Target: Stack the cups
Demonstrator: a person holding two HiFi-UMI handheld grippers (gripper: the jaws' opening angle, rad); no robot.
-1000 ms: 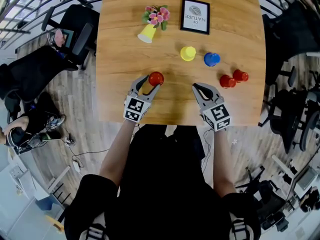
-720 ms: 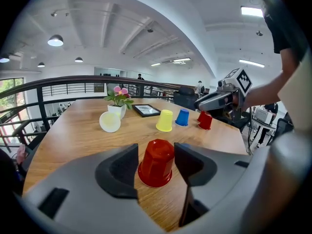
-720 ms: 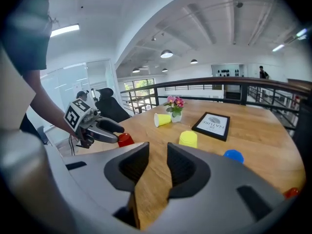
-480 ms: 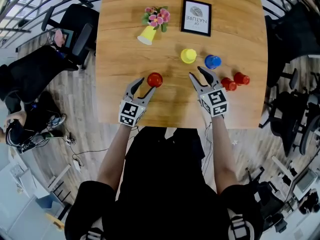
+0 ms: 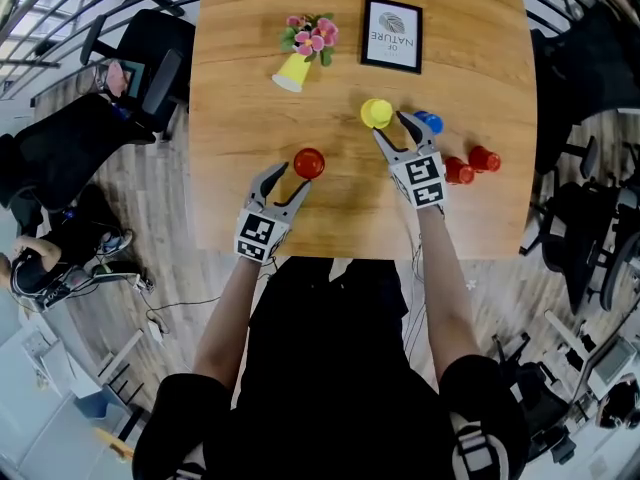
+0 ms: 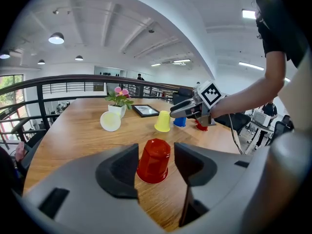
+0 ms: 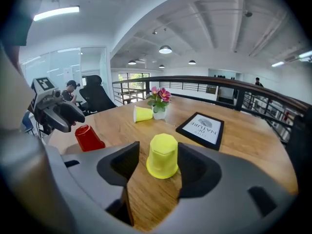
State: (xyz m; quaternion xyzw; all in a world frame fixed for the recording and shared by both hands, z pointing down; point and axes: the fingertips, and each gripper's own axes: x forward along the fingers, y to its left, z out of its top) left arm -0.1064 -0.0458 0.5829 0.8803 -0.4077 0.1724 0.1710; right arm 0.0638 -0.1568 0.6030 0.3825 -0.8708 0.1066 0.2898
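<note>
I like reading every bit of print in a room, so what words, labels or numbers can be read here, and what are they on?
"OF NATURE": on the framed picture, below a round emblem; it reads the same in the right gripper view.
Nothing else in view carries words or numbers that can be read.

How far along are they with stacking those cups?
Nothing looks stacked yet: every cup sits apart on the table. In hand: the right tool, whose jaws have just been opening, frames the upside-down yellow cup without gripping it; the left tool is open, facing a red cup. Left: all the stacking, also the blue cup, two more red cups and the pale cup on its side.
</note>
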